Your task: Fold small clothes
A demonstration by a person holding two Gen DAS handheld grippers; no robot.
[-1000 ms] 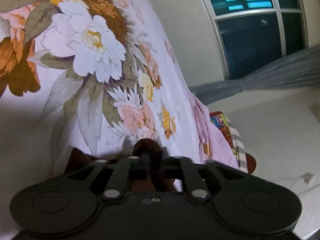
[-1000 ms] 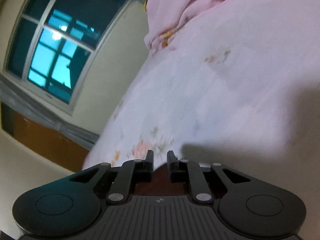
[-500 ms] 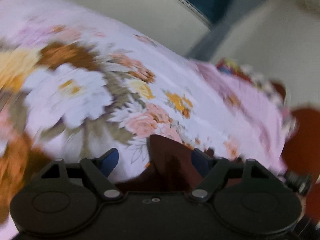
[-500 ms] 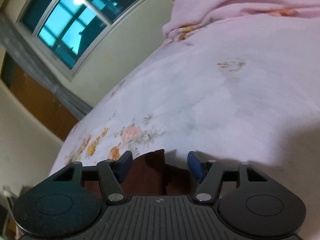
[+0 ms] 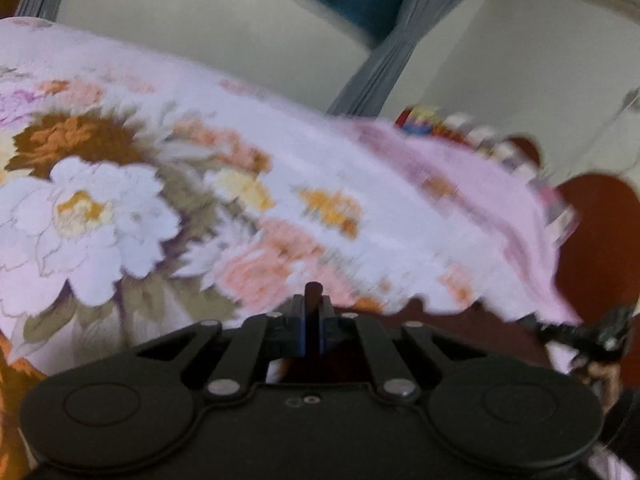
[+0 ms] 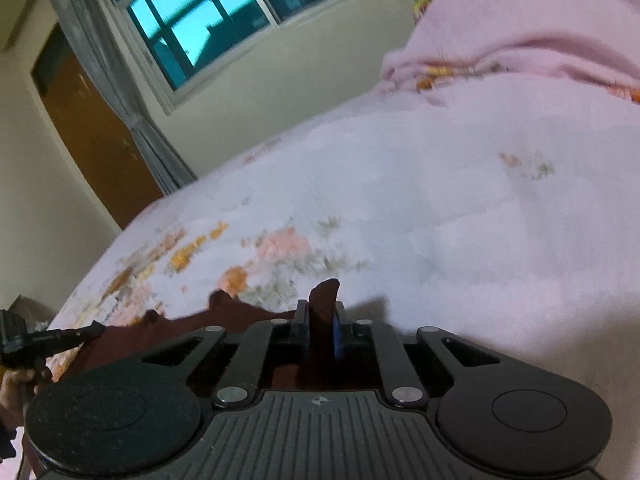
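Dark maroon cloth garment [image 6: 224, 320] spread low over pale pink floral bedsheet [image 5: 280, 184]. Left gripper [image 5: 313, 304]: jaws just snapped together, pinching a thin maroon edge. Right gripper [image 6: 322, 312]: jaws likewise just closed, clamped on an upstanding maroon fold. Window [image 6: 192, 20] behind.
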